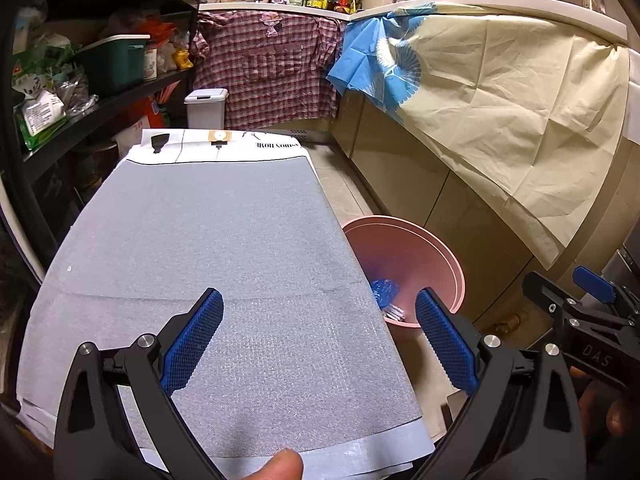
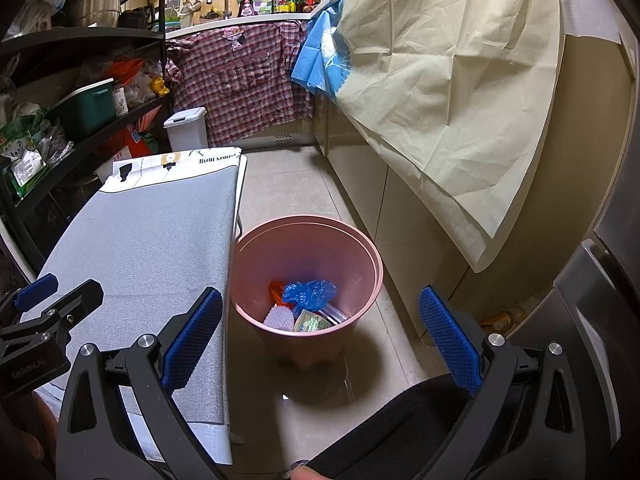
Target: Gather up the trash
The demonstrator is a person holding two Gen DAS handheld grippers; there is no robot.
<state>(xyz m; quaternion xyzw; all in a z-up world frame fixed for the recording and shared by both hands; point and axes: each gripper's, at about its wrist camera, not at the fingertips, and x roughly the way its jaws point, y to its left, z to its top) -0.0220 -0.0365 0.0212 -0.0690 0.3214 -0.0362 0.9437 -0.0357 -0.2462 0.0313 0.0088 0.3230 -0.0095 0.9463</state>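
Note:
A pink bin [image 2: 360, 252] stands on the floor right of the grey table [image 2: 152, 240]. Inside it lie a crumpled blue plastic bag [image 2: 310, 292], an orange scrap [image 2: 276, 290], a white ribbed piece [image 2: 279, 317] and a greenish packet [image 2: 312, 322]. My right gripper [image 2: 320, 336] is open and empty, above and in front of the bin. My left gripper [image 1: 320, 336] is open and empty over the table's [image 1: 208, 240] near end. The bin [image 1: 420, 248] shows at its right, with the blue bag [image 1: 384, 290] partly hidden by the table edge.
Black shelves [image 2: 80, 80] with bags and a green box stand at the left. A small white lidded bin [image 2: 186, 128] sits beyond the table. Cabinets draped with a cream cloth [image 2: 460, 100] line the right. A checked shirt [image 2: 240, 84] hangs at the back.

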